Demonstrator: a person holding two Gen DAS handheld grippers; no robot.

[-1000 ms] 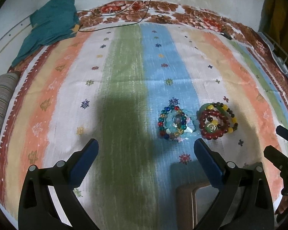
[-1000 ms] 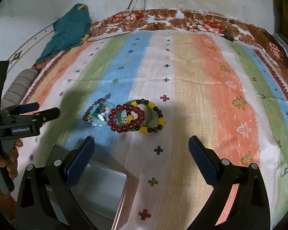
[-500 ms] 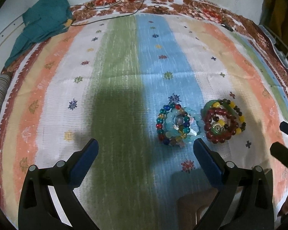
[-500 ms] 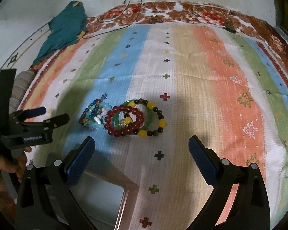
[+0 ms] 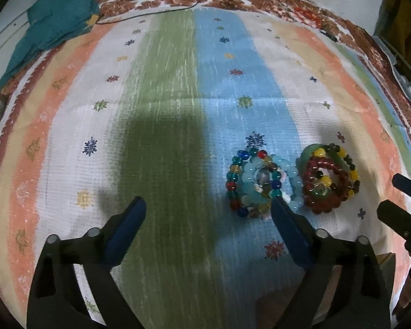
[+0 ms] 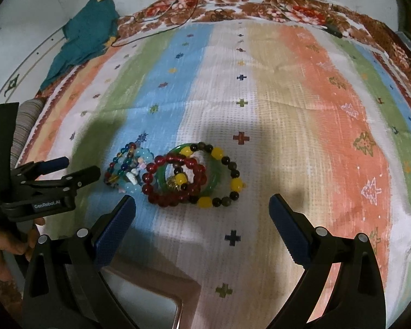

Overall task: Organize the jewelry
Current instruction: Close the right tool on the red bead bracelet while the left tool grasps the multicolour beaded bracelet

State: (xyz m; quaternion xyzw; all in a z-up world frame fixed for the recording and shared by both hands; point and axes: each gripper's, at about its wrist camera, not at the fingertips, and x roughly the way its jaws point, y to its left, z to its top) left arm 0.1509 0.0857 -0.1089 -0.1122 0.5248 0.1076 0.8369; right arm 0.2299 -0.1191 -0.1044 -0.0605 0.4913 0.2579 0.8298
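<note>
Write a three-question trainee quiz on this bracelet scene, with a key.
1. True or false: the left tool holds a bracelet.
2. Which pile lies nearer the right tool: A) the red, green and yellow bracelets, B) the blue and multicolour bracelets?
3. Fill in: both piles rest on a striped ____.

Key: 1 false, both tools are open and empty; 2 A; 3 cloth.

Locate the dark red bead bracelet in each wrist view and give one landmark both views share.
Left wrist view: the dark red bead bracelet lies right of centre, in the right-hand pile, beside the multicoloured pile.
Right wrist view: the dark red bead bracelet lies left of centre, overlapping the green bangle, above the near left finger.
Shared landmark: the teal cloth at the upper left of both views.
</note>
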